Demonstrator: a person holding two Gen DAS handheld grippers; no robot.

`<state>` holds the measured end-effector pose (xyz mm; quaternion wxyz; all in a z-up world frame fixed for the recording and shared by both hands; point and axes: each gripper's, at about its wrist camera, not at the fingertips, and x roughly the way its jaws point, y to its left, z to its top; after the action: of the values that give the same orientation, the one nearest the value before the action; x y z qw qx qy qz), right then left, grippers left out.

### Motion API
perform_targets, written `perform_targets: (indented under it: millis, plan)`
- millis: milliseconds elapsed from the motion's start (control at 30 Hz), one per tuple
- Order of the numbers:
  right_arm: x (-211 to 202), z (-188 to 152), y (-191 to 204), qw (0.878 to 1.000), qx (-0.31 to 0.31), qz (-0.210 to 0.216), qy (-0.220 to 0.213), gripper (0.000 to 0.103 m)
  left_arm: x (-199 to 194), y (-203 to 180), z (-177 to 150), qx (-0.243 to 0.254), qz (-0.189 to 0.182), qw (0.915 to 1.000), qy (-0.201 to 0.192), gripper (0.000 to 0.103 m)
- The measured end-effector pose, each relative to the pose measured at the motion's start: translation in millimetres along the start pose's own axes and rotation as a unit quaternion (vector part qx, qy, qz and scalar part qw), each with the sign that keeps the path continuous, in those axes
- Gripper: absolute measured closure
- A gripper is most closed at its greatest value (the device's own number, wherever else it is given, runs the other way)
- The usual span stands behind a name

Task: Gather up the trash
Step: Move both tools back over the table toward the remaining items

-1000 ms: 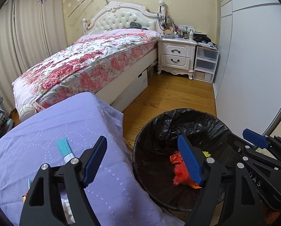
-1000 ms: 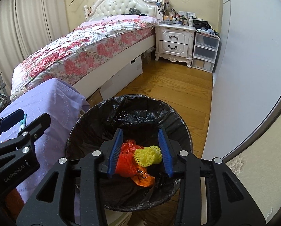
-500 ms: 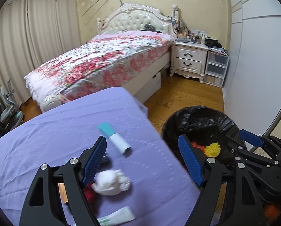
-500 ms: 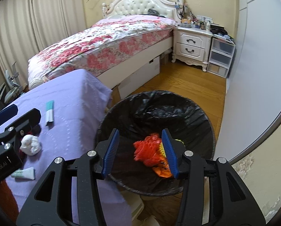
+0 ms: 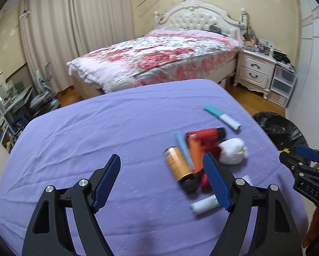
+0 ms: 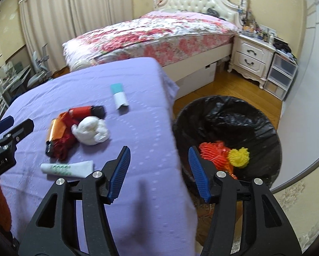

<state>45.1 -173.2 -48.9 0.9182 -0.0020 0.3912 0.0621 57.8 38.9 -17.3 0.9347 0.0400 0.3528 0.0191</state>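
Both empty, jaws wide. Left gripper nearest orange can, just right of centre, long axis running away; right gripper at bin edge.

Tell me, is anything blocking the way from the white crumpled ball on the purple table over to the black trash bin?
Nothing visible does. The white crumpled ball lies on the purple cloth, touching the red pile on its far side from the bin. Only bare cloth lies between it and the trash bin, which stands open beside the table's edge.

Bare purple cloth left of the litter pile
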Motion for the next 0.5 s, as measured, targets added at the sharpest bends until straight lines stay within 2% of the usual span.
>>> perform_targets:
  millis: [167,500]
  plan:
    - [7,-1,30,0.999,-0.035,0.01,0.017,0.042,-2,31,-15,-0.022,0.02,0.9995,0.009,0.026]
    - [28,2,62,0.997,-0.068,-0.003,0.04,0.042,3,76,-34,-0.063,0.034,0.9971,0.025,0.026]
